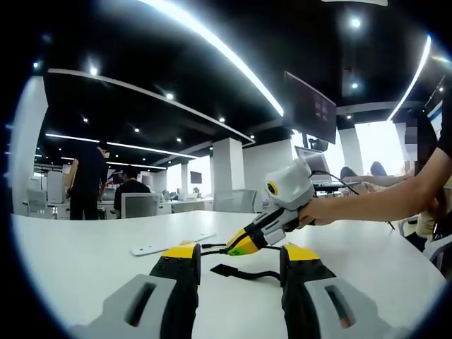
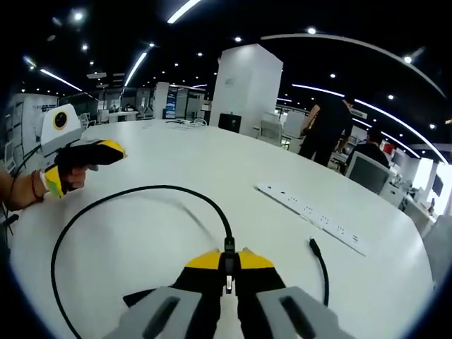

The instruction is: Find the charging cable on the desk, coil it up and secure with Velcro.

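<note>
A thin black charging cable point(image 2: 145, 188) lies in a wide loop on the white desk point(image 2: 212, 162). Its loose plug end point(image 2: 313, 246) rests to the right. My right gripper point(image 2: 227, 258) is shut on the cable near its other connector, low over the desk. In the left gripper view the right gripper point(image 1: 236, 246) comes in from the right in a person's hand, with the cable point(image 1: 210, 246) running out of its tips. A black Velcro strap point(image 1: 236, 270) lies on the desk between the jaws of my left gripper point(image 1: 241, 256), which stands open and holds nothing. The left gripper point(image 2: 113, 151) also shows at far left.
A white power strip point(image 2: 311, 212) lies on the desk beyond the cable and appears again as the power strip point(image 1: 173, 245). People point(image 1: 88, 176) stand and sit at desks past the far edge. A monitor point(image 1: 309, 106) hangs overhead at right.
</note>
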`<move>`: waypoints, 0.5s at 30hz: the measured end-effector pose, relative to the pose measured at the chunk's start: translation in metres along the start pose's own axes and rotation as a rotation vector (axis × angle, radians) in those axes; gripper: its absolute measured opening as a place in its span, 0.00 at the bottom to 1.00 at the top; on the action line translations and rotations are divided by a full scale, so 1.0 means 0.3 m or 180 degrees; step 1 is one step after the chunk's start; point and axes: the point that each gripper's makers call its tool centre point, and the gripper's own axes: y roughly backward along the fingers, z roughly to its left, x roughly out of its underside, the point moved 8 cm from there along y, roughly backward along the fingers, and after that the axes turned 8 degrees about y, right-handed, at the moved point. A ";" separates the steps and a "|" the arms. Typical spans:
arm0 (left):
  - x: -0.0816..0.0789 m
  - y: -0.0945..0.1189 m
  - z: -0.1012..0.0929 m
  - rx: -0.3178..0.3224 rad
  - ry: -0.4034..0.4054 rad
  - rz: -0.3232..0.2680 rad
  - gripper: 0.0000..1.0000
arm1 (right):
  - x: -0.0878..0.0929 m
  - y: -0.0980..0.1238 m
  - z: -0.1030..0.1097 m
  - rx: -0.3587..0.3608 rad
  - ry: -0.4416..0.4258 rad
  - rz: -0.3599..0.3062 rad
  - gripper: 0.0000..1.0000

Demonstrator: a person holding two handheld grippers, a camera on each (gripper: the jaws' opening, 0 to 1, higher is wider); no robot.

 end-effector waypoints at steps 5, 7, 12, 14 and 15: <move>0.001 -0.001 -0.002 0.0000 -0.0008 0.0005 0.45 | 0.010 0.024 0.014 0.0031 -0.0036 -0.0038 0.08; 0.002 -0.001 -0.003 0.0006 -0.0008 0.0012 0.45 | 0.015 0.032 0.020 0.0037 -0.0045 -0.0046 0.08; 0.001 -0.001 -0.002 0.0003 -0.0019 0.0015 0.45 | 0.028 0.050 0.028 0.0048 -0.0057 -0.0035 0.08; 0.001 -0.001 -0.001 -0.0001 -0.0020 0.0013 0.45 | 0.030 0.060 0.030 0.0055 -0.0069 -0.0043 0.08; 0.001 -0.001 -0.001 -0.0003 -0.0019 0.0015 0.45 | 0.033 0.063 0.029 0.0057 -0.0071 -0.0046 0.08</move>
